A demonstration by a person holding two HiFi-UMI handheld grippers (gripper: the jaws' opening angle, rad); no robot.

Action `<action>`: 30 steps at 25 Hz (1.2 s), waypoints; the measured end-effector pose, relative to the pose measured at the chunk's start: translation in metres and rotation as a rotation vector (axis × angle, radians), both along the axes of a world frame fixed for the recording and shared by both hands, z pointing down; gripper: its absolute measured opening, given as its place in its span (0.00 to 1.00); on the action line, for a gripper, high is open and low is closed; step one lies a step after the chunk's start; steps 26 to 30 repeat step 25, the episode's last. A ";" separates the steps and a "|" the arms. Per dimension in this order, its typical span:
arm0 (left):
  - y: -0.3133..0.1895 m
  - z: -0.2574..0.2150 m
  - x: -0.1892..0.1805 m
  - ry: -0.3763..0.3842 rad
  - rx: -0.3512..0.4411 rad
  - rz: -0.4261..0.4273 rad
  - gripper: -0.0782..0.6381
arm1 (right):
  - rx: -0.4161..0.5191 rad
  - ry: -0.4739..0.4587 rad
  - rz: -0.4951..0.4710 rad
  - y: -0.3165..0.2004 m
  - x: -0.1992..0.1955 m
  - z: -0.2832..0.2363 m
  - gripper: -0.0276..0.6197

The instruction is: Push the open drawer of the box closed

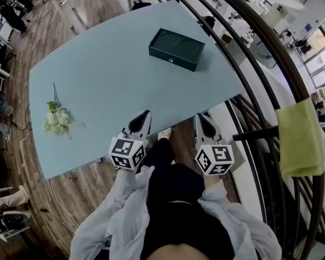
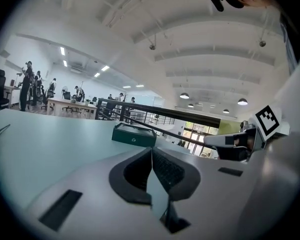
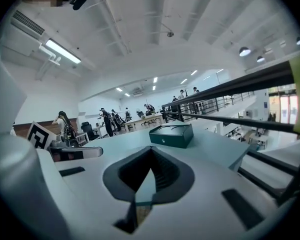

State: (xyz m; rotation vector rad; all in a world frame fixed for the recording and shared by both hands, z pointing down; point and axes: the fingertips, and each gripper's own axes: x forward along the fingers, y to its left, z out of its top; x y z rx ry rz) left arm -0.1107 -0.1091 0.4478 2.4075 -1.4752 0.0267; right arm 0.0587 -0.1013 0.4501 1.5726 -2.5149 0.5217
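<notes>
The dark green rectangular box (image 1: 176, 49) sat toward the far side of the pale blue bench (image 1: 97, 80), well apart from both grippers, its front face with a small round silver knob (image 1: 171, 59) turned toward the person. From here the drawer front looked almost flush; how far it stood out could not be told.

The left gripper (image 1: 146, 114) and the right gripper (image 1: 200, 115) hung over the near edge of the bench, each with its jaws pressed together and nothing between them.

The box looked stiff and fairly light, with a smooth finish, so it would probably slide on the bench if pushed. A sensible way would be to press closed jaws flat on the drawer front beside the knob while bracing the back wall.

A small bunch of white flowers (image 1: 57, 119) lay far left, out of the way.
</notes>
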 end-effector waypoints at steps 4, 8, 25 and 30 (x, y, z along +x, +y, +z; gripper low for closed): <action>0.015 -0.005 0.005 -0.014 0.027 0.021 0.13 | 0.008 -0.003 -0.010 0.013 0.002 -0.001 0.05; 0.023 -0.006 0.010 -0.038 0.037 0.035 0.13 | 0.004 -0.012 -0.015 0.021 0.003 0.003 0.05; 0.030 0.000 0.035 -0.057 0.024 0.087 0.13 | -0.031 -0.065 -0.001 0.031 0.013 0.005 0.05; 0.030 0.000 0.035 -0.057 0.024 0.087 0.13 | -0.031 -0.065 -0.001 0.031 0.013 0.005 0.05</action>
